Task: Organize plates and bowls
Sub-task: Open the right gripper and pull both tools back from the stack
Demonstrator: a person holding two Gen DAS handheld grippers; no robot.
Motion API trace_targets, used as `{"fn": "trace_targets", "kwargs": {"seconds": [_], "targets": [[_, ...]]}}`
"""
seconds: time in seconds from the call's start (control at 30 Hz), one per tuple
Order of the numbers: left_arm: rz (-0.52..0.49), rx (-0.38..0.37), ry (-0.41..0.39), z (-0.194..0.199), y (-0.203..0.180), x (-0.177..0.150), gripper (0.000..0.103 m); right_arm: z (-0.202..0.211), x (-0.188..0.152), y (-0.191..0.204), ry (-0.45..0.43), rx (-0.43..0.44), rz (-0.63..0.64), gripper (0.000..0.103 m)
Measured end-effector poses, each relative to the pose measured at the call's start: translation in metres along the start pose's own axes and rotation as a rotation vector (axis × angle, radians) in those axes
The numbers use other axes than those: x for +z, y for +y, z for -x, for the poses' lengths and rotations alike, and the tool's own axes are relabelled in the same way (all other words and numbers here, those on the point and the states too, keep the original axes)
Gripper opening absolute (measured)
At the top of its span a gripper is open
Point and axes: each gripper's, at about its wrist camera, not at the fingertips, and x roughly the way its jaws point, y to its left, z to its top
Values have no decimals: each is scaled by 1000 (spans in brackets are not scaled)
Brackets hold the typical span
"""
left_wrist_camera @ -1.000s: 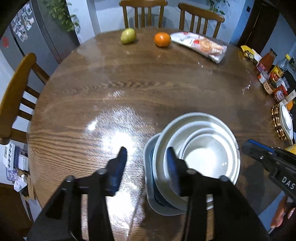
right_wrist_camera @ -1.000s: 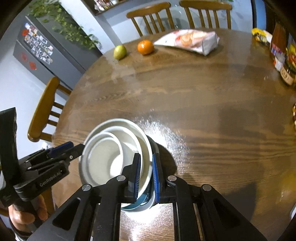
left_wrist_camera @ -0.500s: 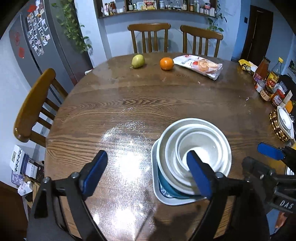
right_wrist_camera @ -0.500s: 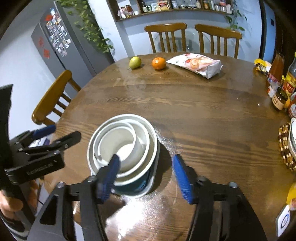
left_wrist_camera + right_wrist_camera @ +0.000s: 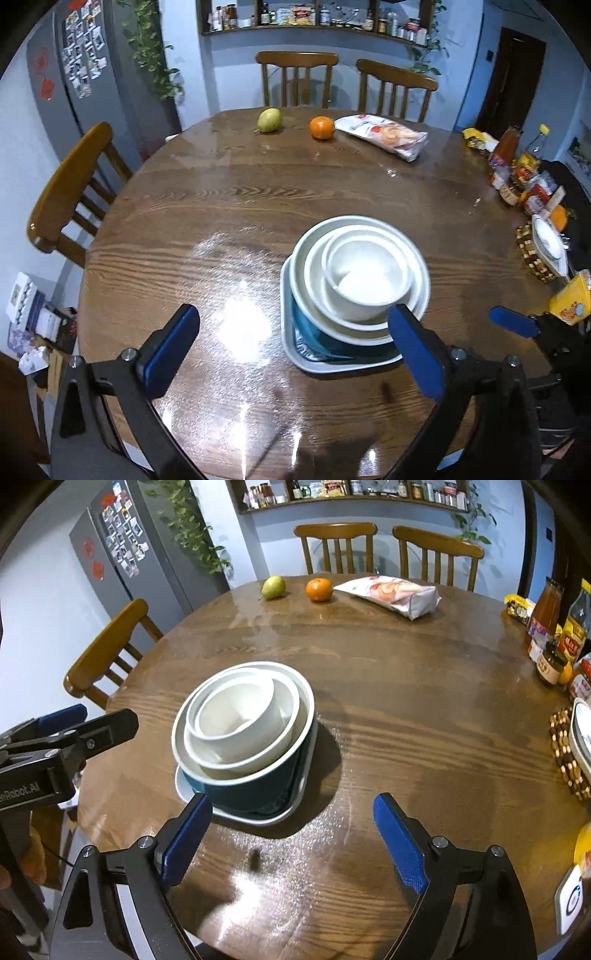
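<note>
A stack stands on the round wooden table (image 5: 258, 206): a small white bowl (image 5: 369, 273) inside a larger white bowl, inside a teal bowl (image 5: 255, 786), all on a squarish white plate (image 5: 291, 354). My left gripper (image 5: 292, 314) hovers near the stack's front left; its jaws are opening wide and the pads touch nothing. My right gripper (image 5: 292, 801) hangs just before the plate (image 5: 258, 818); its jaws are opening too, with nothing gripped. One blue finger (image 5: 513, 323) of the right gripper shows at the right of the left wrist view.
A pear (image 5: 269, 119), an orange (image 5: 322, 127) and a snack bag (image 5: 384, 136) lie at the far edge. Bottles and jars (image 5: 554, 635) crowd the right edge, beside a woven trivet (image 5: 565, 753) bearing a white dish. Wooden chairs (image 5: 66, 199) ring the table.
Both grippers released the stack's rim, opened wide and drew back toward the near edge. The stack stays where it was.
</note>
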Motion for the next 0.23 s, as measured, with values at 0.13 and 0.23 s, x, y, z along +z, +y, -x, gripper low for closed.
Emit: {"fn": "trace_targets", "kwargs": {"seconds": [0.13, 0.23], "targets": [[8, 17, 14, -2, 0, -8, 102, -1, -5, 0, 8, 4, -8, 89], [10, 29, 25, -4, 0, -11, 102, -1, -7, 1, 11, 5, -7, 89]]}}
